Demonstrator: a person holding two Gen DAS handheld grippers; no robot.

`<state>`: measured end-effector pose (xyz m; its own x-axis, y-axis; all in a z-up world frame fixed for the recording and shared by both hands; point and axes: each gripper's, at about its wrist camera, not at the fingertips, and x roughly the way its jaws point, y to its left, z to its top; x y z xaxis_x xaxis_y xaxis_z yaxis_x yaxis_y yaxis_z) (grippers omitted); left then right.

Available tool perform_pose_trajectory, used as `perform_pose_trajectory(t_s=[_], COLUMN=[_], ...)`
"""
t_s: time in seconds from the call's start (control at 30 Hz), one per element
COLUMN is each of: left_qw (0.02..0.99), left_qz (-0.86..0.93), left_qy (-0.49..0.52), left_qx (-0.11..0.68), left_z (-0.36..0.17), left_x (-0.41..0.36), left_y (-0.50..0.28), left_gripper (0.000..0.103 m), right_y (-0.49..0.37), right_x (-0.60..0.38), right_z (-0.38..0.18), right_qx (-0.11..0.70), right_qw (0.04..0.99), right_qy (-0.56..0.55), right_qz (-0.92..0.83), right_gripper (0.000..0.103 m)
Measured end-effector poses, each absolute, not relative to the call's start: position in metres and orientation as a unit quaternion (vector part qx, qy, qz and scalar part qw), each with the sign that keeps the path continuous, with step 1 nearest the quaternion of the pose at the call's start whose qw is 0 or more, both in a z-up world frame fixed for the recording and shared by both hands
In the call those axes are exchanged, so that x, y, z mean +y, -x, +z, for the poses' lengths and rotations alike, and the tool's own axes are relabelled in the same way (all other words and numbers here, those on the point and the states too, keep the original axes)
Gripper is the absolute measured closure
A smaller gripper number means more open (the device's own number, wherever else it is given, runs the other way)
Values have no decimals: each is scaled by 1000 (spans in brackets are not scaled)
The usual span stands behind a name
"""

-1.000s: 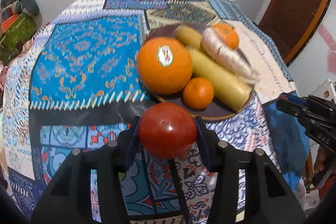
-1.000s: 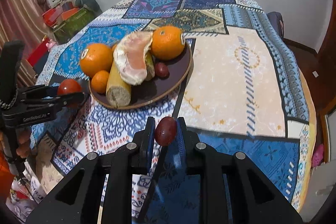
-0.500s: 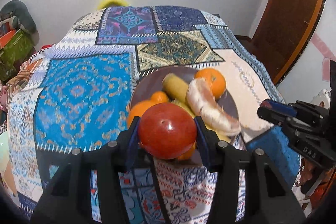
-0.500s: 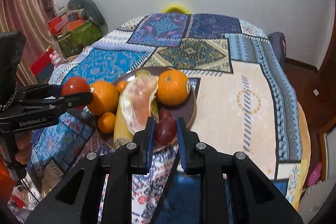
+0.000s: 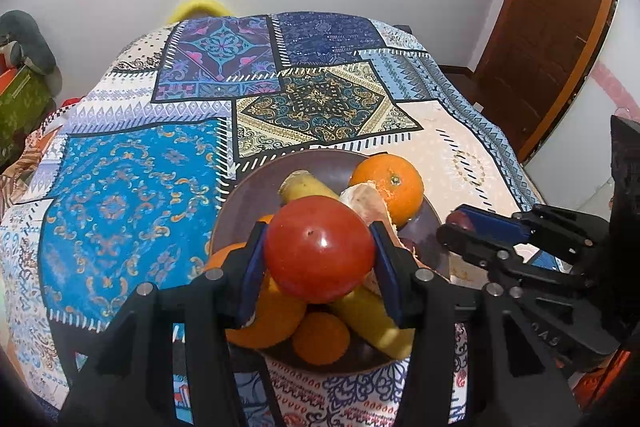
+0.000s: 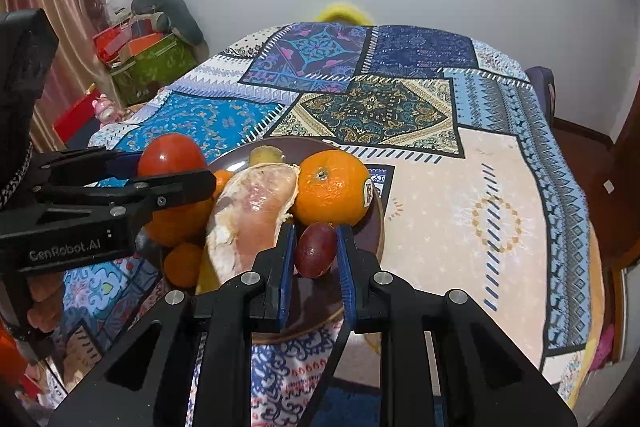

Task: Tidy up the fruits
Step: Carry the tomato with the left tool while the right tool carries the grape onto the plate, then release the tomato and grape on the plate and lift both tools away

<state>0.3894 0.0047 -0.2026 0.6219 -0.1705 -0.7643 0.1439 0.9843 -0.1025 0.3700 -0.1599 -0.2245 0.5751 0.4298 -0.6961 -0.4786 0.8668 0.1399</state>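
A dark brown plate (image 5: 256,187) (image 6: 374,231) on the patchwork tablecloth holds two large oranges (image 5: 394,187) (image 6: 334,189), small mandarins (image 5: 320,337), bananas (image 5: 304,185) and a peeled pomelo piece (image 6: 252,211). My left gripper (image 5: 320,251) is shut on a red tomato (image 5: 320,247) and holds it above the plate's near side; it also shows in the right wrist view (image 6: 172,157). My right gripper (image 6: 316,255) is shut on a dark red grape (image 6: 316,249) above the plate's right edge, next to the sticker-marked orange.
The patchwork cloth (image 5: 132,179) covers a round table. A wooden door (image 5: 560,27) stands at the right. Boxes and cushions (image 6: 152,59) lie left of the table. A yellow object (image 6: 342,13) sits behind the table's far edge.
Both grippers have risen and moved forward over the plate, each keeping its fruit. The tomato now hangs over the plate's near fruits and the grape over its right edge.
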Motion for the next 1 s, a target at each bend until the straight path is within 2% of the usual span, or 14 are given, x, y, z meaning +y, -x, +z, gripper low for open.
perform_pose_trajectory(t_s=[0.67,1.0], left_qw=[901,905], left_qz=[-72,-65], left_qy=[22,6], left_qx=[427,421], left_z=[-214,-214], left_x=[12,12], left_y=[-421,-418], left_gripper=[53,45], right_y=[-393,-395], right_x=[-158,-159], right_z=[-256,-258], right_qx=[408,413], right_qw=[875,872], right_qy=[21,17], right_qz=[260,261], right_gripper=[84,84])
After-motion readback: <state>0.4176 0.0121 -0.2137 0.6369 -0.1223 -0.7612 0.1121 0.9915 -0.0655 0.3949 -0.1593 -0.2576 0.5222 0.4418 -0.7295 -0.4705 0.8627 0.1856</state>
